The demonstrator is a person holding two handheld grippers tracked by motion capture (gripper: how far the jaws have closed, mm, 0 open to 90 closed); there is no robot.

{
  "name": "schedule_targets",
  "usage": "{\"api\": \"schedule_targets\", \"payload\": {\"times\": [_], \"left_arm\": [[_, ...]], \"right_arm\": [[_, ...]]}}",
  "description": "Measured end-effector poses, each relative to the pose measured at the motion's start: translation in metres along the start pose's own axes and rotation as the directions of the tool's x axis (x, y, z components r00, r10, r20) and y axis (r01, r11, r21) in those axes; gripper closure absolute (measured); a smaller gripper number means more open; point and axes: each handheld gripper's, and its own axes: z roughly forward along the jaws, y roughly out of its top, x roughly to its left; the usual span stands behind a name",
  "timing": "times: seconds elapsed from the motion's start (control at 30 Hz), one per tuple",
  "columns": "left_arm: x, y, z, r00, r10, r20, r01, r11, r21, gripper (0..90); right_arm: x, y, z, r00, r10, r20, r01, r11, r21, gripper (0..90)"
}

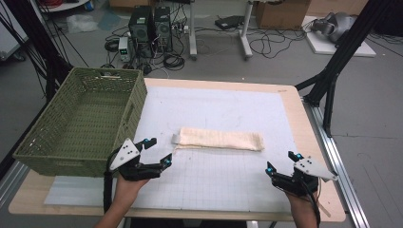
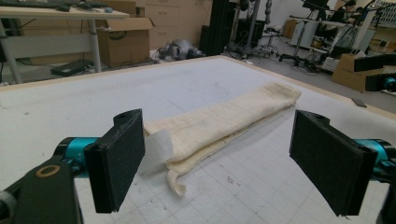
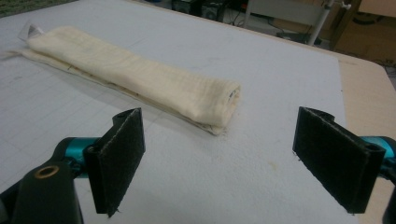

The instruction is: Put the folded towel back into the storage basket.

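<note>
High view, surface: wooden surface [image 1: 304, 123] topped by a white gridded mat [image 1: 214, 180]; largest thing in frame.
Basket: green woven basket [image 1: 52, 152] on the left part of the surface, nothing visible inside it.
Towel: cream towel [image 1: 221, 139], folded into a long strip, lies flat mid-mat, between the two grippers and slightly beyond them.
Left gripper: left gripper [image 1: 158, 152] hovers near the towel's left end; jaws spread wide, nothing between them.
Right gripper: right gripper [image 1: 283, 162] sits apart from the towel's right end, toward the person; jaws spread wide, holding nothing.
Step in hand (judgement): approach before the grasp; neither gripper touches the cloth yet.
Next move (judgement): each gripper needs to travel to its own end, drop low enough to catch every layer, then close.
Small detail: white tag [image 2: 156, 150] sticks out at the towel's left end.
Hard to read: number of folded layers unclear; the tag's print can't be made out.
</note>
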Motion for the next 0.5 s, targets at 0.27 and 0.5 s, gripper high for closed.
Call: {"api": "schedule_targets", "payload": {"times": [0.27, 0.5], "left_arm": [[-0.0008, 0.0001, -0.0017, 1.0000, 0.003, -0.003, -0.003, 1.0000, 0.004, 18.7], [-0.0012, 0.0001, 0.0005, 1.0000, -0.007, 0.007, 0.007, 0.9999, 0.014, 18.6]], "right_arm": [[-0.0008, 0.0006, -0.0015, 0.9999, 0.015, 0.000, -0.015, 1.000, -0.009, 15.4], [-0.0010, 0.0005, -0.0021, 0.9998, 0.020, -0.003, -0.020, 1.000, -0.006, 15.4]]}}
